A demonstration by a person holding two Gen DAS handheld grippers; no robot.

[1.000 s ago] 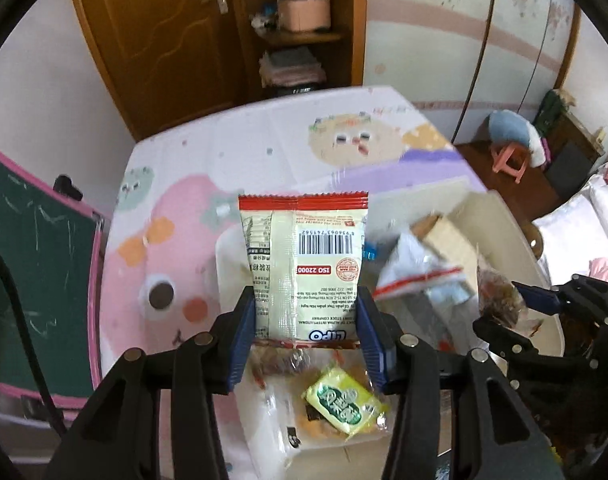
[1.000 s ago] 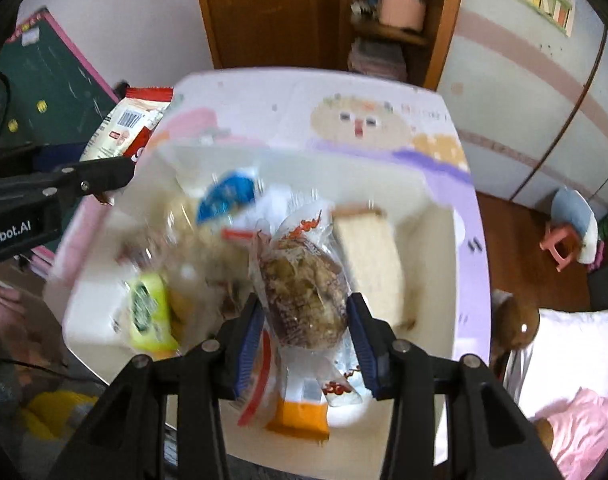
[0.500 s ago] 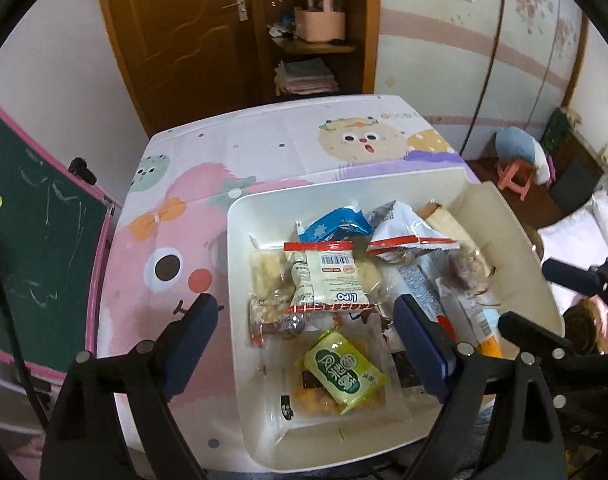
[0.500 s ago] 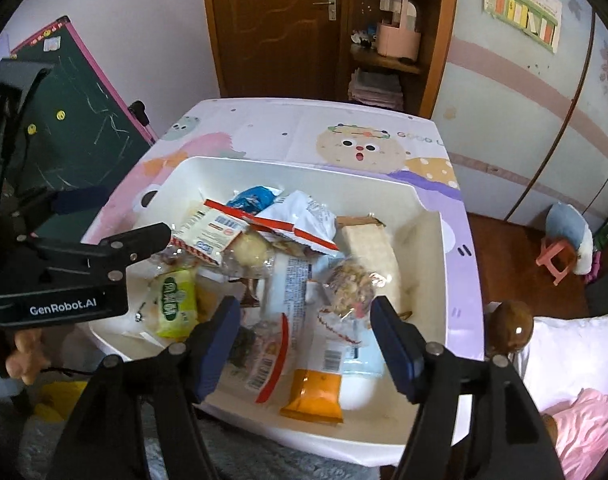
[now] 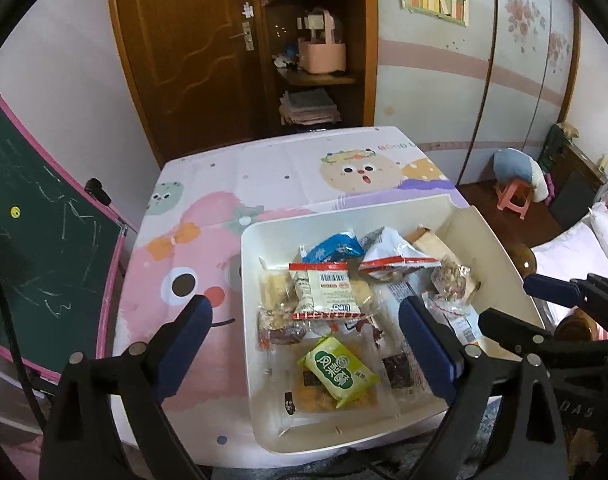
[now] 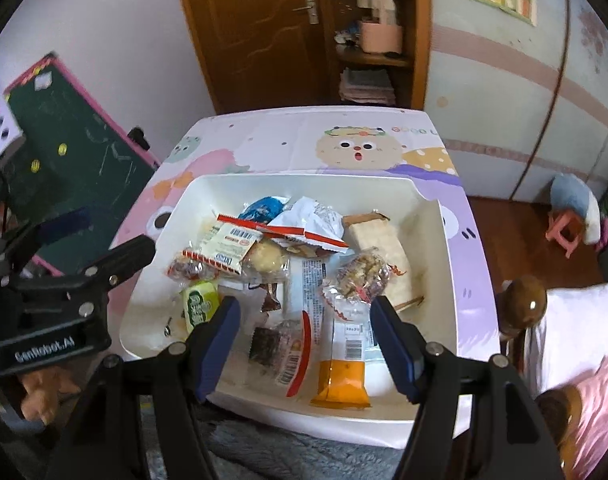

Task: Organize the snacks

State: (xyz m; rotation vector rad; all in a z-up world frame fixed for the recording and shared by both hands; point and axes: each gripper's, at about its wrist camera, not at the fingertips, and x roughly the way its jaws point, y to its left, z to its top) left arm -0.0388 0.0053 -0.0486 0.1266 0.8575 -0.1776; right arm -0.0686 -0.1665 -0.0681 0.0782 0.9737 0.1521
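Chalkboard [image 5: 44, 248] with a pink frame leans at the far left, beside a table [image 5: 288, 172] covered in a cartoon-print cloth. The left gripper [image 5: 304, 316] hangs above the table's near edge with its blue-padded fingers spread wide and nothing between them, one pad over the pink cloth and the other over the white bin [image 5: 246, 280]. That bin sits on the right half of the table and holds a loose heap of wrapped snacks. At its left side lies a cream packet with red edges [image 5: 328, 294], barcode up, resting on top of a clear-wrapped pastry and a reddish sweet. Nearer the front is a green packet [image 5: 340, 372] lying on an orange-filled clear bag. Toward the back are a blue wrapper [image 5: 336, 248] and a crumpled white and red wrapper [image 5: 392, 250]. In the right wrist view, a long white packet with a red stripe [image 6: 310, 312] runs front to back through the middle, with a dark brown square snack [image 6: 266, 344] just left of it. Right of that a clear-wrapped nutty cluster [image 6: 362, 276] rests against a pale rectangular cake slice [image 6: 380, 248], and an orange-ended packet [image 6: 344, 376] lies at the front wall; what its label says is too blurred to read. The right gripper [image 6: 304, 344] hovers over the bin's near side, fingers likewise wide apart and holding nothing. Farther right, on the floor, stands a small pink stool [image 6: 564, 228].
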